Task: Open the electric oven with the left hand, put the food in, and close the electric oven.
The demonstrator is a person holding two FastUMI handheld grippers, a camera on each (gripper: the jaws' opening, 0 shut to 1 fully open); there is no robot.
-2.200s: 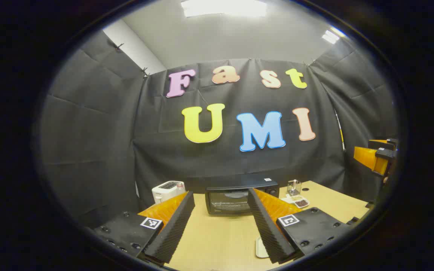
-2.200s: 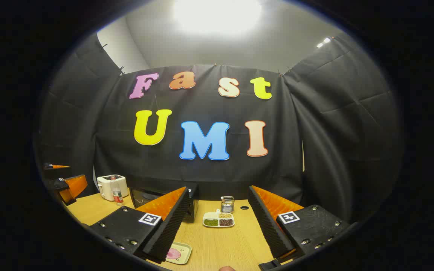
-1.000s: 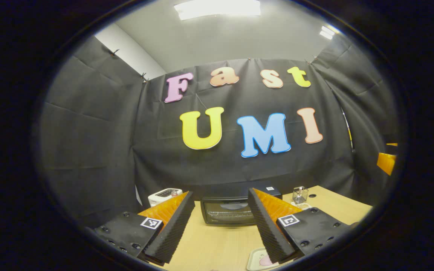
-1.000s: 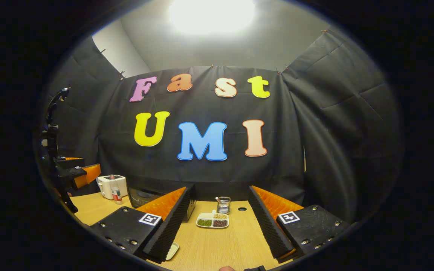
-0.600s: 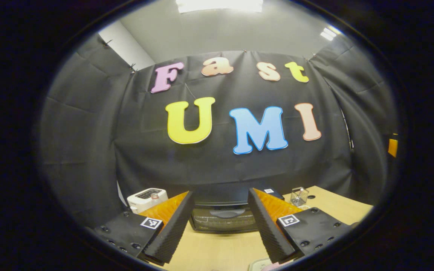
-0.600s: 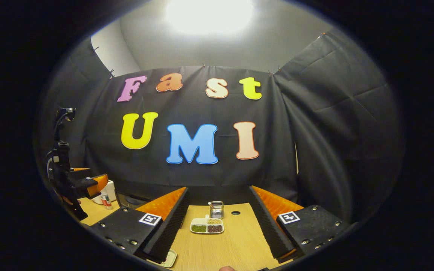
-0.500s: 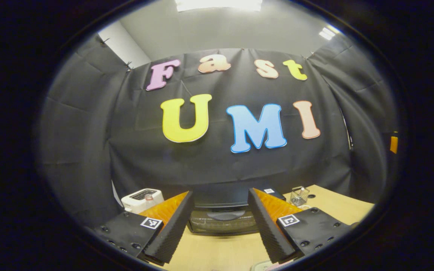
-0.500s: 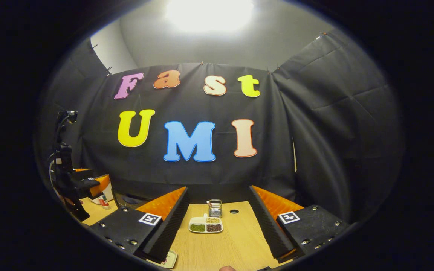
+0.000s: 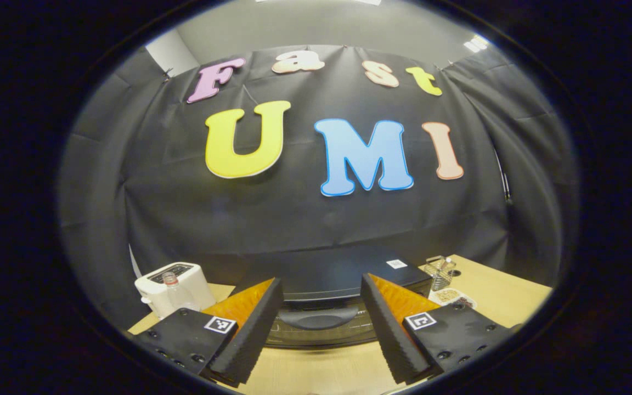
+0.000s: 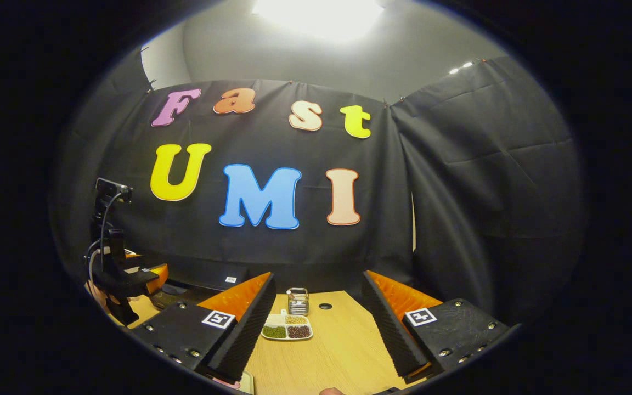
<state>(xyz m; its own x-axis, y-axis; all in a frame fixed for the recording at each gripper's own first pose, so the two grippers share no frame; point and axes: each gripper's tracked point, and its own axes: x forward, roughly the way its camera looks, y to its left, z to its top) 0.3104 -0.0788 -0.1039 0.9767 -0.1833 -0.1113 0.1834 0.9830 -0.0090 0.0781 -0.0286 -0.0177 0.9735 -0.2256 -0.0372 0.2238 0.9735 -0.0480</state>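
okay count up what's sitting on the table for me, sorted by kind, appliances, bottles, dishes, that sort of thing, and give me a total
Appliances: 2, the electric oven and the white toaster.
Bottles: 1, the clear bottle in front of the toaster.
Dishes: 1, the divided snack dish.
Wire holders: 1, the wire holder behind that dish.
Total: 5.

left hand-held gripper (image 9: 320,329): fingers spread, level | right hand-held gripper (image 10: 319,329): fingers spread, seemingly level
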